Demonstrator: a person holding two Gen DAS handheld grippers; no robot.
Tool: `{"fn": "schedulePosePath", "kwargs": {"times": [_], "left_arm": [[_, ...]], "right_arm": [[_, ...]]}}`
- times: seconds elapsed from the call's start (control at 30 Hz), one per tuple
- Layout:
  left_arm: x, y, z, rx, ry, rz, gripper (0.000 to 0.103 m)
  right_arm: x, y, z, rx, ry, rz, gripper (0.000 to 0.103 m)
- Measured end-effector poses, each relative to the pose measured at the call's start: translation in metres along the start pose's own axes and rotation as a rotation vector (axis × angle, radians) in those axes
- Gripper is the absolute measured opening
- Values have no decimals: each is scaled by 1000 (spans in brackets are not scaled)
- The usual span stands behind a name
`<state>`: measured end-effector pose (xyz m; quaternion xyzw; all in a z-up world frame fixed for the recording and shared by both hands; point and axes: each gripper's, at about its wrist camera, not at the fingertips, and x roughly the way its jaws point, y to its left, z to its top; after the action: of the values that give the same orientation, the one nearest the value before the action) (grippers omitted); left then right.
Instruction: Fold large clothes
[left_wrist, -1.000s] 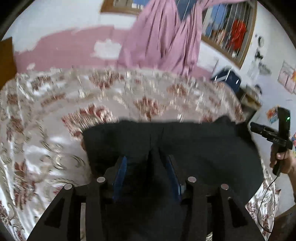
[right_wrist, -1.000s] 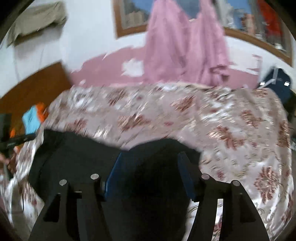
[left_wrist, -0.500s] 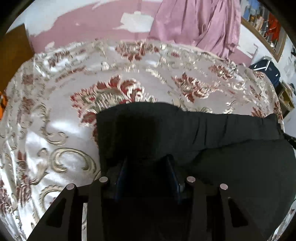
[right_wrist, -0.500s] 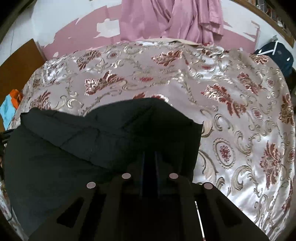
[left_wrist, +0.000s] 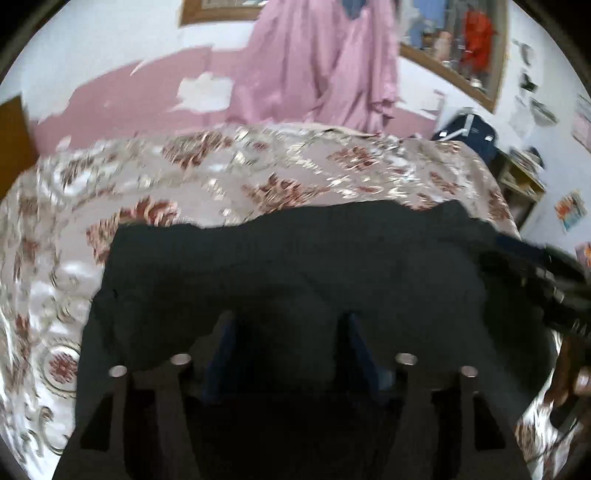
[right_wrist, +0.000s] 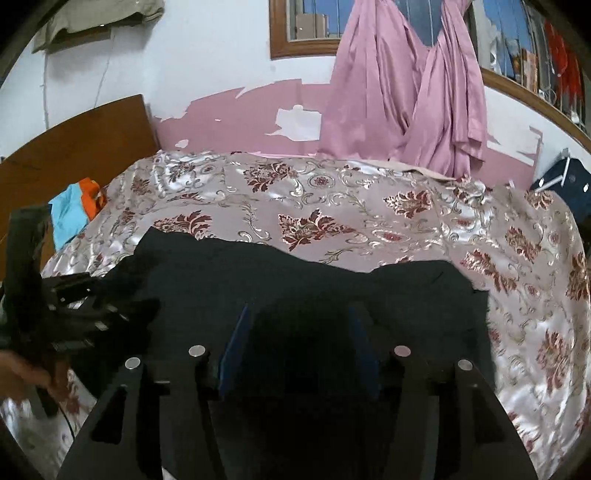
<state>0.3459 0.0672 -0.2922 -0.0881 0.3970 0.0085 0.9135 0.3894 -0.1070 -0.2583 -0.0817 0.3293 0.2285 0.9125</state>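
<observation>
while both grippers' fingers (left_wrist: 225, 343) gape over black cloth (right_wrist: 295, 280), only right view shows headboard (right_wrist: 74, 147).

garment (right_wrist: 295, 280) on bedspread (right_wrist: 369, 206) | curtain (right_wrist: 406, 92) behind bed | headboard (right_wrist: 74, 144) left

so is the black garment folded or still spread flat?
Folded at least once, it seems: the black garment lies on the bedspread as a compact block with a doubled far edge. Layer count: cannot tell.

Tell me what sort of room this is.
Most likely a bedroom in a home: a bed with a floral satin bedspread, a wooden headboard, and a pink curtain over a barred window.
</observation>
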Motion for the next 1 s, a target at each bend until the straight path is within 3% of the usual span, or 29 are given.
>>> {"fn": "schedulePosePath", "kwargs": {"times": [0.07, 0.13, 0.2, 0.4, 0.67, 0.83, 0.93, 1.0], "left_arm": [[11, 15, -1, -72, 23, -19, 72], [19, 21, -3, -73, 34, -3, 72], [26, 17, -7, -24, 38, 31, 73], [38, 15, -8, -23, 46, 42, 74], [45, 12, -10, -8, 27, 53, 75], [22, 14, -18, -30, -29, 42, 80], [0, 18, -23, -55, -35, 55, 84], [-21, 21, -27, -71, -30, 49, 85]], "right_arm": [[16, -1, -7, 10, 29, -40, 51], [39, -11, -18, 46, 96, -64, 65], [56, -26, -28, 112, 148, -41, 65], [74, -26, -36, 107, 197, -45, 68], [88, -25, -39, 100, 185, -49, 70], [77, -21, -39, 92, 149, -49, 72], [56, -24, -40, 112, 124, 8, 89], [36, -24, -42, 105, 116, -9, 90]]}}
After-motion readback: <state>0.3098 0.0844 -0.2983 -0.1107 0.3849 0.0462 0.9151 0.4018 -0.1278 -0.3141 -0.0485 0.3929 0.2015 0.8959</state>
